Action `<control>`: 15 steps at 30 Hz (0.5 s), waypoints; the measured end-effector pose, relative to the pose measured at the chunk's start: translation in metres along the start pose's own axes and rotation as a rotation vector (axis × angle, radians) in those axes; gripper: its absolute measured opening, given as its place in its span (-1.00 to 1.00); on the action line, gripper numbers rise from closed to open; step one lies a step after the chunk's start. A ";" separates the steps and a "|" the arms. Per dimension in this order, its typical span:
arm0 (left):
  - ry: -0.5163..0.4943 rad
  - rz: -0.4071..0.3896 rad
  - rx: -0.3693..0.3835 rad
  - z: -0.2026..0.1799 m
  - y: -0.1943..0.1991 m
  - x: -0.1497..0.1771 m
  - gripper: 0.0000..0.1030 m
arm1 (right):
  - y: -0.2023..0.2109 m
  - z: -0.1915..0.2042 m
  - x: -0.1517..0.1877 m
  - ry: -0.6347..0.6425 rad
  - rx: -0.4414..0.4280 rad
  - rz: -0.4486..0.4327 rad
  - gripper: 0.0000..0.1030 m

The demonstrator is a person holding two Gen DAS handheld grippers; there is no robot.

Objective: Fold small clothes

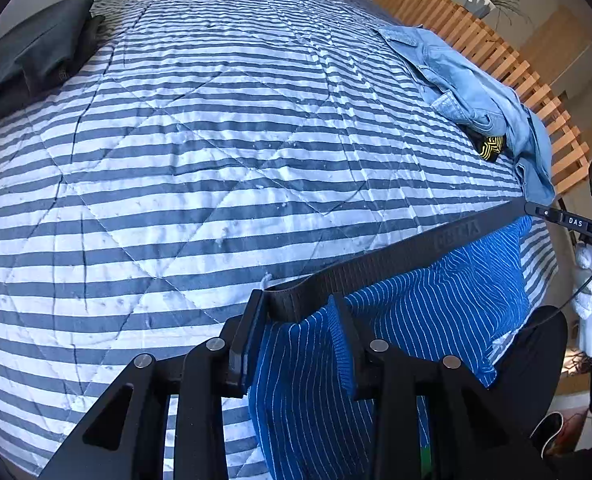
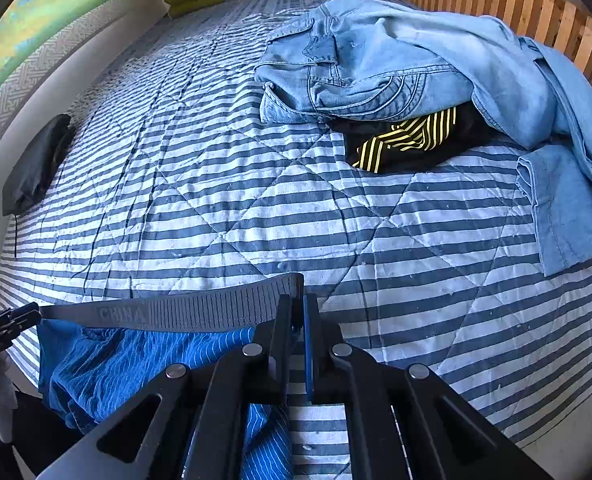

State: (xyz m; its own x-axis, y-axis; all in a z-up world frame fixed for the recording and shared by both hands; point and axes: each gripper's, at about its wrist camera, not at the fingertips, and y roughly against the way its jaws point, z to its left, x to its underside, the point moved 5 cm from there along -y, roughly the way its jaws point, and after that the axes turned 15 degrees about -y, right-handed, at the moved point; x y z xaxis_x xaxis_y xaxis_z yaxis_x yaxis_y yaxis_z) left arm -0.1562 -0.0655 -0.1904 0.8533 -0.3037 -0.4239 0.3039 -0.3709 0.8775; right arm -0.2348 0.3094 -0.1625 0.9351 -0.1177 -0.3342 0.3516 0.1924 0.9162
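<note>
In the left wrist view, the left gripper (image 1: 296, 320) was clenched on one end of the dark waistband (image 1: 396, 256) of the blue striped underwear (image 1: 416, 312), which hung over the near edge of the striped quilt (image 1: 215, 140). In the right wrist view, the right gripper (image 2: 298, 320) pinched the other end of the waistband (the jaws nearly closed on it), and the cloth drooped to the left. To do this step well, I judged both ends should stay level and taut while the garment is laid flat on bare quilt, away from the denim pile (image 2: 396, 64).
</note>
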 end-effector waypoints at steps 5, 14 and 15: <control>0.008 -0.033 -0.012 0.000 0.000 -0.007 -0.79 | -0.004 0.008 0.003 0.020 -0.004 0.005 -0.91; 0.078 -0.032 0.038 0.011 0.005 -0.010 -0.18 | 0.000 0.001 0.004 -0.005 -0.028 0.021 -0.90; 0.105 -0.032 0.042 0.016 0.003 -0.010 -0.19 | 0.000 0.000 0.003 -0.009 -0.030 0.023 -0.90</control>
State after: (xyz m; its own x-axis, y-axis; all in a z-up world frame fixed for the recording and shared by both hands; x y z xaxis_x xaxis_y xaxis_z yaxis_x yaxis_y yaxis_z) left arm -0.1704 -0.0779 -0.1873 0.8838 -0.1983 -0.4238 0.3154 -0.4164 0.8527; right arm -0.2316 0.3093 -0.1640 0.9427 -0.1212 -0.3109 0.3311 0.2244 0.9165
